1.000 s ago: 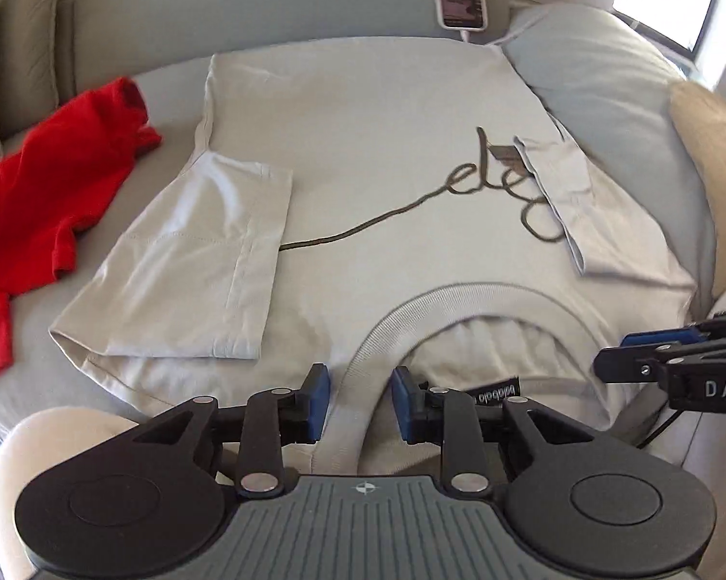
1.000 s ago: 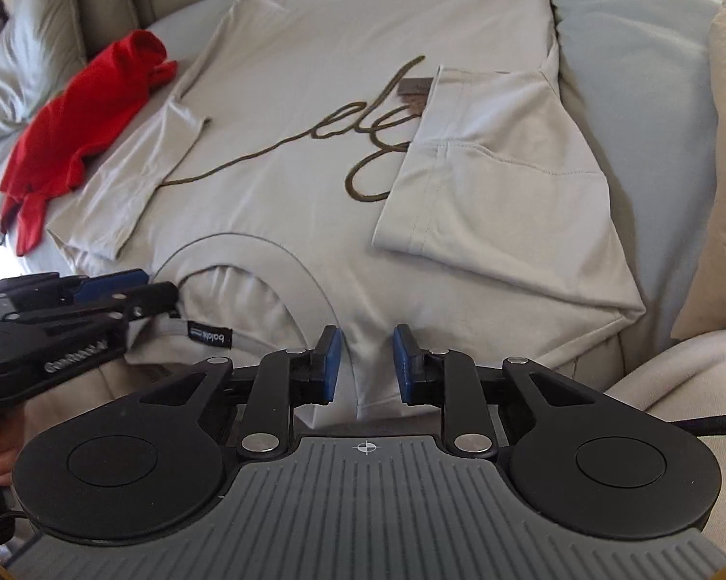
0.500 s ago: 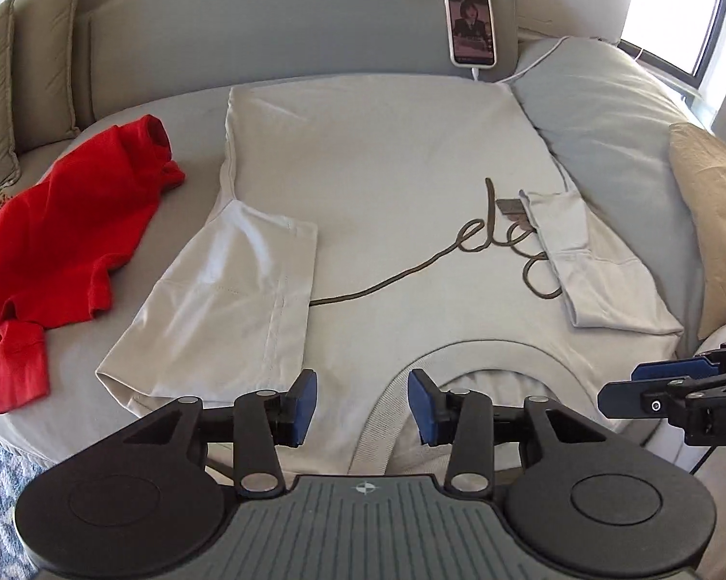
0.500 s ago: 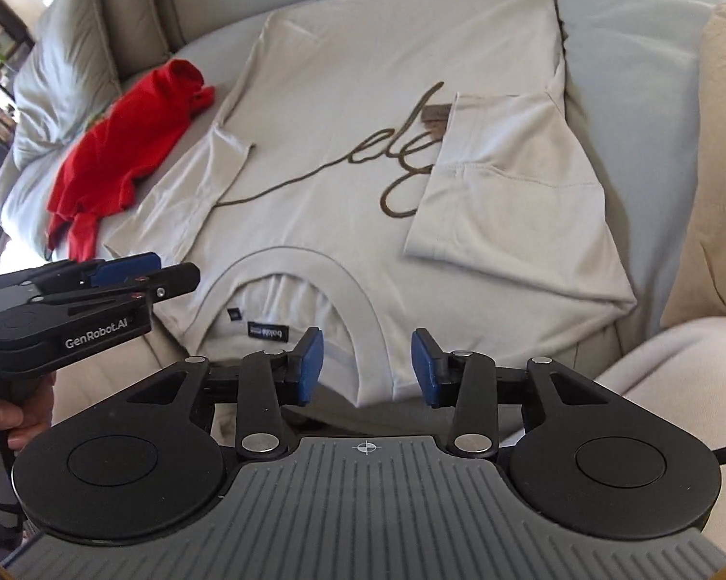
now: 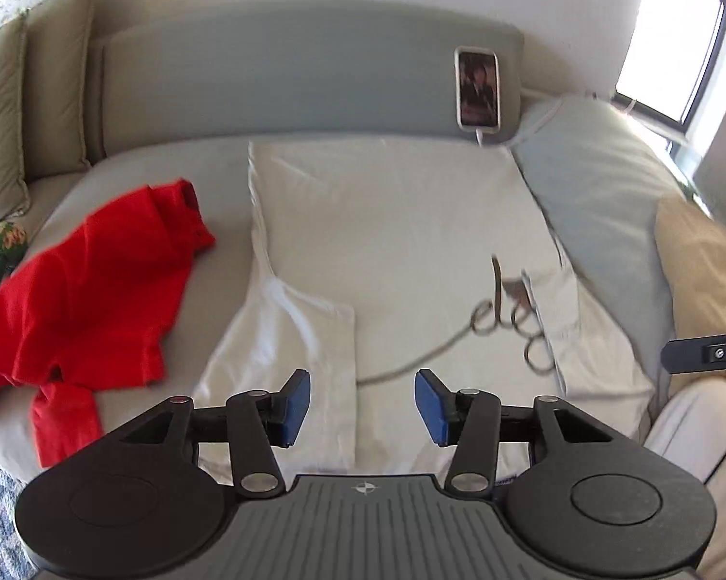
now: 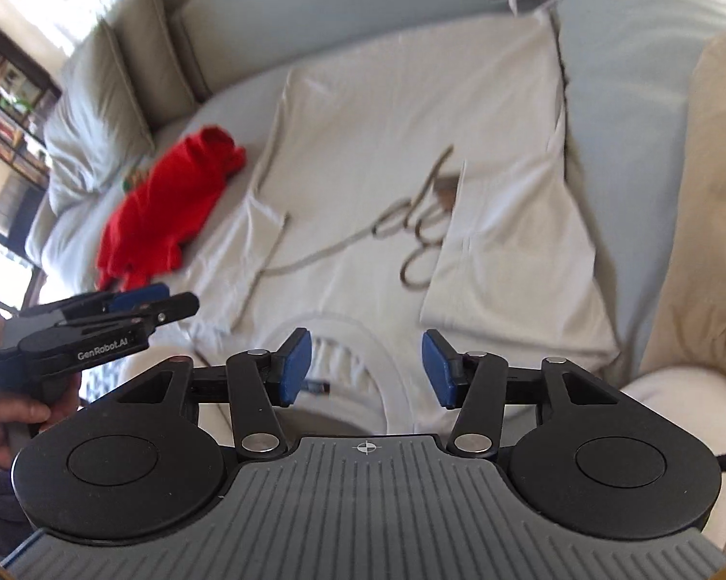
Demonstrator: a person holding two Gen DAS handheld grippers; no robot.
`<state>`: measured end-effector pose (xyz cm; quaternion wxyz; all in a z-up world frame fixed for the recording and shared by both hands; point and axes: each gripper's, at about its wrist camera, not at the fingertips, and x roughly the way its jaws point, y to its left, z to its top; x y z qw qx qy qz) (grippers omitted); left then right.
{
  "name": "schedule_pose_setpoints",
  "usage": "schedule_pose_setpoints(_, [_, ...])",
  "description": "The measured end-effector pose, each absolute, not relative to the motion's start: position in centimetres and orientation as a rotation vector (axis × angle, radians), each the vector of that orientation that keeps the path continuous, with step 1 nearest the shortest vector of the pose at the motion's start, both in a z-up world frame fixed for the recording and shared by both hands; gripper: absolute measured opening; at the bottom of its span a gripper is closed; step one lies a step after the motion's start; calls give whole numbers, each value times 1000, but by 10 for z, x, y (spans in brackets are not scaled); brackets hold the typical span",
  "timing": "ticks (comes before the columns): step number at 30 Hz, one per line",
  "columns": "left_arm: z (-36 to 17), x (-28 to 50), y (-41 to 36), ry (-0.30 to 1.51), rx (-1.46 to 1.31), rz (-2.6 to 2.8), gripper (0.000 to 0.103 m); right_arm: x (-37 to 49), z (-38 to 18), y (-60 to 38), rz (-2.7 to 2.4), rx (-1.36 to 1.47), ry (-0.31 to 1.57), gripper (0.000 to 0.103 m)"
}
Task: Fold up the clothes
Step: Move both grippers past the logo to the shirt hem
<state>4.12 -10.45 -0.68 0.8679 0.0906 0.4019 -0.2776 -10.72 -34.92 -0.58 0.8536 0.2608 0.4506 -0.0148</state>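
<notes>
The tee (image 5: pixel 411 241) lies flat on the sofa (image 5: pixel 314 72), sleeves folded in, collar at 6 o'clock. Left gripper (image 5: pixel 362 406) and right gripper (image 6: pixel 365 367) hover released, empty: pinch both shoulders evenly, lift together, fold toward 12 o'clock

A pale beige T-shirt (image 5: pixel 401 241) was marked with brown looping script (image 6: pixel 411 237); a red garment (image 5: pixel 87 290) was seen beside it — on a grey couch (image 5: pixel 285 77) — and blue pads (image 5: pixel 297 403) were noted on black grippers.
</notes>
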Motion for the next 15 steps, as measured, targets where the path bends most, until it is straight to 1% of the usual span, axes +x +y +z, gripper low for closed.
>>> schedule_pose_setpoints(2, [4, 54, -103, 814, 163, -562, 51, -101, 16, -363, -60, 586, 873, 56])
schedule_pose_setpoints(4, [14, 68, -103, 790, 143, -543, 52, -96, 31, -378, -97, 631, 813, 66])
schedule_pose_setpoints(5, [19, 74, -102, 778, 132, -533, 53, -93, 37, -384, -116, 652, 789, 68])
schedule_pose_setpoints(9, [29, 102, -108, 748, 120, -496, 56, -72, 50, -410, -189, 682, 771, 68])
schedule_pose_setpoints(15, [24, 161, -126, 746, 123, -441, 57, -25, 41, -443, -256, 679, 756, 68])
